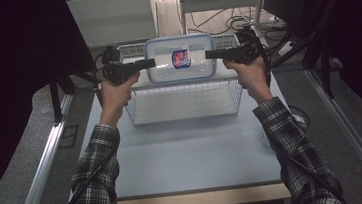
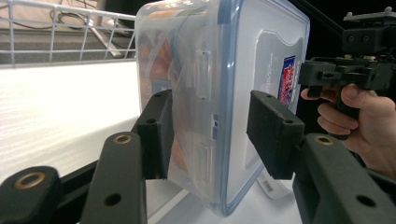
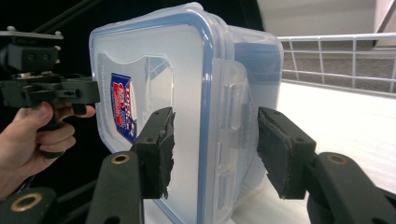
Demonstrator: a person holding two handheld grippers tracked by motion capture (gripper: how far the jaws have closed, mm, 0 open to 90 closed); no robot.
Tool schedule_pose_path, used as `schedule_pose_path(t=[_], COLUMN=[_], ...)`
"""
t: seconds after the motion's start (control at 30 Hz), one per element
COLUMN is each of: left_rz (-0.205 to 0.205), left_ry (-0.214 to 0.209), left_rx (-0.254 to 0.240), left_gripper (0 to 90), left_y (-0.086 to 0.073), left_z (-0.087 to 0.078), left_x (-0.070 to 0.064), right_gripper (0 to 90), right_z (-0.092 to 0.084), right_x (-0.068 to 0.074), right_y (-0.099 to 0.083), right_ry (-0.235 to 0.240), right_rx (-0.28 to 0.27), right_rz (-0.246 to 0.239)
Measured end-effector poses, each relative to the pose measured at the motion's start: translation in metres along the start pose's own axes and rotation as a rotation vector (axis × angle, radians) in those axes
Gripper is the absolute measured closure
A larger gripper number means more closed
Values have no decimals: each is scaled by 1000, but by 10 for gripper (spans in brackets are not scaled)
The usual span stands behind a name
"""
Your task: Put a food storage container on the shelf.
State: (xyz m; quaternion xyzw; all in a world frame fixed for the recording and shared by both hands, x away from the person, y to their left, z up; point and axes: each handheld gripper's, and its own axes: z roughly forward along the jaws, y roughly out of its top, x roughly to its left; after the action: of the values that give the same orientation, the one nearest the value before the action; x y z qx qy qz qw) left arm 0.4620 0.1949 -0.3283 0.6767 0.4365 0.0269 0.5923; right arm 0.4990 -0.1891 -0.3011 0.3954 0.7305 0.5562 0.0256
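A clear plastic container (image 1: pixel 179 57) with a blue-rimmed lid and a red and blue label sits over the back part of a white wire basket (image 1: pixel 185 117). My left gripper (image 1: pixel 151 63) reaches in level at its left end, my right gripper (image 1: pixel 209 55) at its right end. In the left gripper view the jaws (image 2: pixel 208 135) straddle the container (image 2: pixel 201 70) at its latch flap, with a narrow gap at the lid-side pad. In the right gripper view the jaws (image 3: pixel 215 149) straddle the container (image 3: pixel 154 70) the same way, pads slightly off it. Whether it rests on the basket floor I cannot tell.
The basket stands at the far end of a pale table (image 1: pixel 189 151), whose wooden front edge (image 1: pixel 198 200) is near me. Dark curtains hang on both sides. Shelving and cables (image 1: pixel 231 17) lie beyond the basket. Metal rails (image 1: pixel 44 165) run along the table's sides.
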Motion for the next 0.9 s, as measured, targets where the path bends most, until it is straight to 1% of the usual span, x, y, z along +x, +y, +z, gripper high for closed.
schedule_pose_path(t=[0.07,0.1,0.13,0.17,0.2,0.27,0.3,0.33,0.37,0.4,0.47,0.5,0.53,0.6,0.67,0.77,0.83,0.9], left_rz=[-13,-7,-20,-12,-13,-25,-32,-43,-48,-49,-25,-11,8,30,34,29,21,20], left_ry=[2,5,8,13,21,35,40,29,22,24,57,75,105,127,145,145,144,149], left_rx=[-15,-18,-21,-22,-22,-28,-30,-33,-37,-41,-43,-38,-24,-2,6,6,7,4], left_gripper=[501,500,499,497,491,465,454,450,455,457,473,513,512,507,496,492,488,479], left_y=[-1,-2,-2,-3,-3,-4,-4,-5,-5,-5,-5,-4,-3,-3,-3,-3,-2,-1], left_z=[1,1,1,1,2,3,2,2,2,1,0,0,0,3,5,6,6,6], left_x=[-1,0,0,0,-1,0,1,4,5,5,3,2,0,-3,-4,-4,-3,-2], right_gripper=[470,468,462,466,509,512,498,495,503,510,517,531,548,578,576,579,584,594], right_z=[0,1,1,2,3,6,8,10,10,11,11,10,9,8,8,9,9,10], right_x=[2,3,3,4,5,6,6,5,2,0,-3,-4,-4,-2,0,4,6,7], right_y=[1,2,2,2,1,-1,-2,-3,-4,-4,-4,-4,-4,-4,-3,-2,-1,1], right_ry=[-23,-35,-48,-64,-76,-108,-122,-120,-107,-95,-77,-76,-77,-93,-108,-133,-147,-155], right_rx=[6,8,13,23,35,63,74,81,72,69,65,64,57,44,47,47,44,38], right_rz=[-4,-9,-18,-24,-34,-65,-70,-62,-46,-32,-12,-5,-7,-22,-31,-46,-64,-70])
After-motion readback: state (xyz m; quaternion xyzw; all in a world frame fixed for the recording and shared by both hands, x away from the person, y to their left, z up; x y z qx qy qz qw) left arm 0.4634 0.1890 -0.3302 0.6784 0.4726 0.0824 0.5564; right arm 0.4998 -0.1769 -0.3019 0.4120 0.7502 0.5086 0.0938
